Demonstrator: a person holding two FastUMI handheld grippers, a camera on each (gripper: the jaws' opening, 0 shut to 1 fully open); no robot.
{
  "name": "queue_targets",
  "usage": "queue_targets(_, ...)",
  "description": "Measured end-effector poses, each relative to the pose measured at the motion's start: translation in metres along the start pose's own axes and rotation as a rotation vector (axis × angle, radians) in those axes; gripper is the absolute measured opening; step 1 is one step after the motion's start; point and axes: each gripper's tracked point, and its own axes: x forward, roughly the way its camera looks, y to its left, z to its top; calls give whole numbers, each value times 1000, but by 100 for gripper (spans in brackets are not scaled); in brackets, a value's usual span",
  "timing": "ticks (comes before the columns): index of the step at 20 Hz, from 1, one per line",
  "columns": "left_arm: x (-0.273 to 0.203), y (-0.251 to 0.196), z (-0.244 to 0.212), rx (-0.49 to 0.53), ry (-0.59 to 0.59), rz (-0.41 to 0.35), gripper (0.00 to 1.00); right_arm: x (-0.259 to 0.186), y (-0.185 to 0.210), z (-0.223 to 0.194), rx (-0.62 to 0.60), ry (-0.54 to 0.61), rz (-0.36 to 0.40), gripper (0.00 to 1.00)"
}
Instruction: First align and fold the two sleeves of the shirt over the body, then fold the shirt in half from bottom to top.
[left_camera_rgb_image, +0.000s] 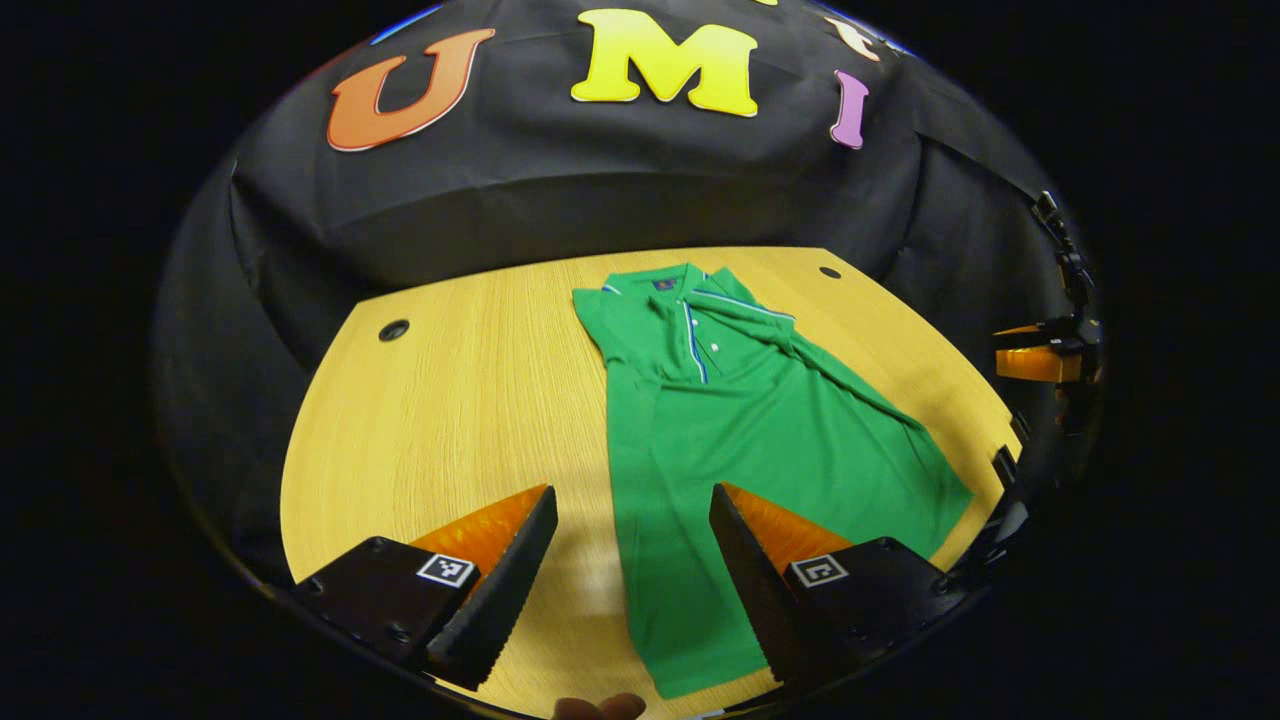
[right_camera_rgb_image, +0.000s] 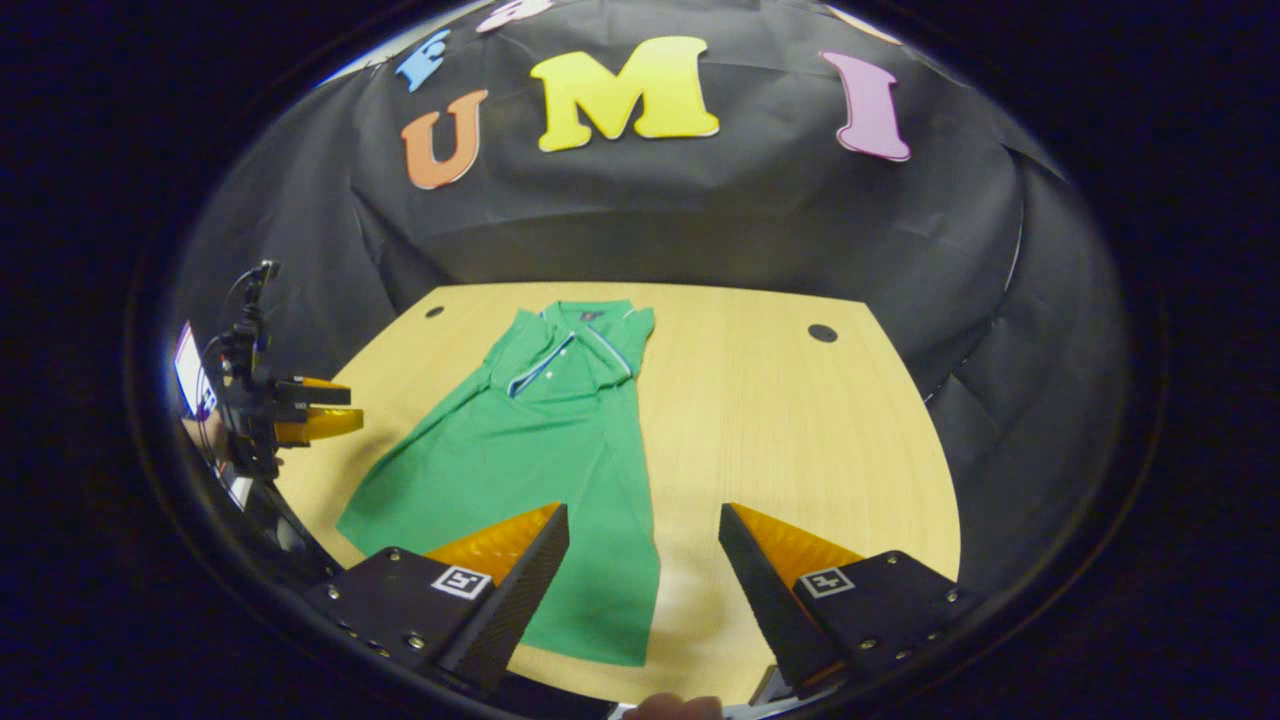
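Green polo shirt (left_camera_rgb_image: 760, 440) lying flat on the wooden table (left_camera_rgb_image: 470, 400), seen from both hand-held grippers. In the left gripper view the shirt occupies the centre and runs toward 5 o'clock; its collar (left_camera_rgb_image: 670, 282) lies at 12 o'clock, toward the back wall, and its hem at 6 o'clock, nearest the camera, so the long axis runs from the far edge of the table to the near one. Both sleeves appear already laid over the body, which gives the garment a narrow outline with straight side edges; the panel on the 3 o'clock side lies slanted rather than parallel to the placket. The left gripper (left_camera_rgb_image: 633, 560) hovers above the hem with its jaws spread wide and nothing between them, straddling the near left edge of the cloth. In the right gripper view the right gripper (right_camera_rgb_image: 643, 575) is likewise released and empty, its one finger over the shirt's near right corner and the other over bare table. This placement, one gripper at each hem corner, suits the remaining step as judged from the layout: lifting the bottom edge and carrying it toward the collar.
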Motion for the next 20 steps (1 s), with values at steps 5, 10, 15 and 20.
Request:
queue_targets(5, -32, -17, -73, 1, 117, -91, 99, -2, 9, -66, -99, 126, 30, 96)
queue_targets(10, -37, -25, -128, 34, 203, -129, 99, 4, 14, -123, -162, 227, 47, 96)
queue_targets(15, -38, -32, -159, 30, 258, -137, 99, 10, 13, -149, -178, 268, 50, 95)
queue_targets(20, -33, -37, -166, 25, 272, -137, 99, 20, 16, -164, -177, 291, 73, 95)
